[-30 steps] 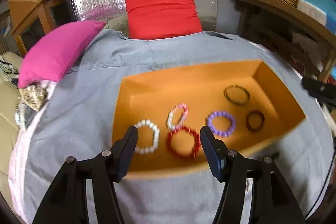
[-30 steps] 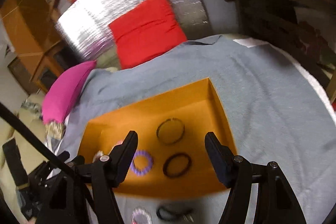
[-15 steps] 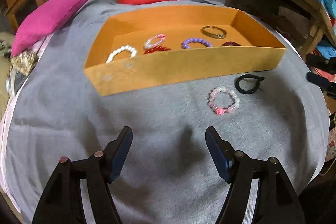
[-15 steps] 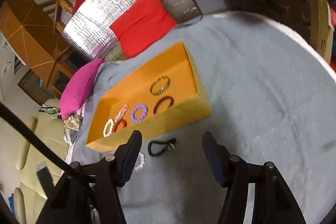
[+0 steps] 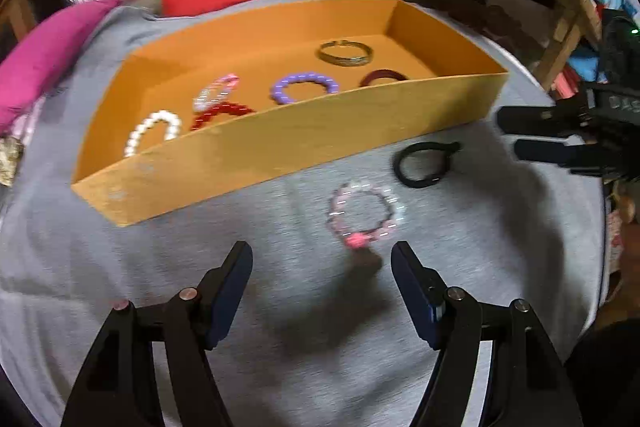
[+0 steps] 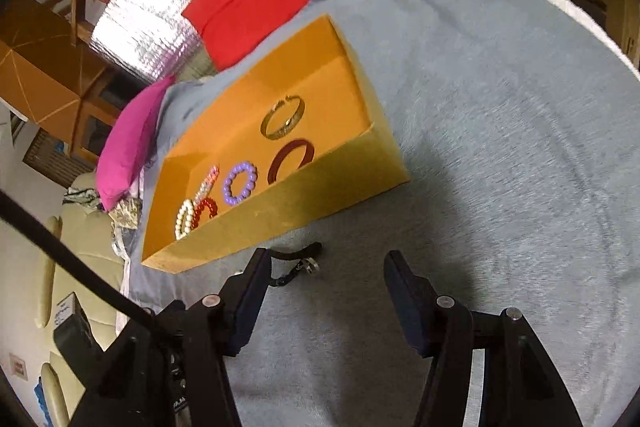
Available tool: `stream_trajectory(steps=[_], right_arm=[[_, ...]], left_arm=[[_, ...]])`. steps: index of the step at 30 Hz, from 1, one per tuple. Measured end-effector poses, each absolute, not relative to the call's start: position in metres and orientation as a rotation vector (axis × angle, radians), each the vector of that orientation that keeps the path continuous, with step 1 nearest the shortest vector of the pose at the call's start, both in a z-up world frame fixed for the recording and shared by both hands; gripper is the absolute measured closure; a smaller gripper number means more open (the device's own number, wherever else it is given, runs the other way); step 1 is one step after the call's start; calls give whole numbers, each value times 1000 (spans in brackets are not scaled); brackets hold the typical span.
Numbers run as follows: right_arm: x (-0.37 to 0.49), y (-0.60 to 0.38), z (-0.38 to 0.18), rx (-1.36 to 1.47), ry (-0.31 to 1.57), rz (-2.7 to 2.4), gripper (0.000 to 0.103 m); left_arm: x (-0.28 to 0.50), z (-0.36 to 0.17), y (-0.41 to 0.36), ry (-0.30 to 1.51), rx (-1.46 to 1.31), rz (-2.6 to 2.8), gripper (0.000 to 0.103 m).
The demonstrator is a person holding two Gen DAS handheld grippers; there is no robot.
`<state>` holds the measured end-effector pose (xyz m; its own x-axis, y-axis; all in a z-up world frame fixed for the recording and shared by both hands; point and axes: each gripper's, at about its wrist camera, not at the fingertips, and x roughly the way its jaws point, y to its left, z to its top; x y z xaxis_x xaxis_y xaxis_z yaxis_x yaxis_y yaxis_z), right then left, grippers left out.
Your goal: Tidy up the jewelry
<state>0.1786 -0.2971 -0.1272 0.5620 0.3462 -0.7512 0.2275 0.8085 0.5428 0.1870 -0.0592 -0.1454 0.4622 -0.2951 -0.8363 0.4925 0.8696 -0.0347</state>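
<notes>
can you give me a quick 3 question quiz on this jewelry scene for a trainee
1. Multiple choice: which pieces lie on the grey cloth outside the orange tray?
A. the purple bead bracelet and the gold bangle
B. the pink bead bracelet and the black hair tie
C. the white pearl bracelet and the red bead bracelet

2. True or false: the left gripper is holding a bracelet.

3. How many pieces can be seen inside the tray?

Key
1. B
2. False: its jaws are open with nothing between them, just short of the pink bead bracelet.
3. Six.
</notes>
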Motion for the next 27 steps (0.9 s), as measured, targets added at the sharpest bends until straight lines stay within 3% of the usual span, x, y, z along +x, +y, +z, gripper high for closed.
stream_trajectory(steps=[13, 14, 17, 20, 27], right_arm=[[182, -296, -129, 658, 997, 60, 40], [182, -295, -129, 655, 997, 65, 40], [184, -289, -130, 638, 1002, 77, 40], [188, -281, -134, 629, 1014, 86, 40], [201, -260, -142, 579, 1028, 83, 40]], left_arm=[[199, -163, -77, 995, 157, -531, 30], [200, -163, -76, 991, 143, -529, 34], [200, -163, -72, 973, 161, -511, 65], [203, -163, -65, 975, 136, -517, 87], [206, -164, -50, 989, 98, -532, 87]])
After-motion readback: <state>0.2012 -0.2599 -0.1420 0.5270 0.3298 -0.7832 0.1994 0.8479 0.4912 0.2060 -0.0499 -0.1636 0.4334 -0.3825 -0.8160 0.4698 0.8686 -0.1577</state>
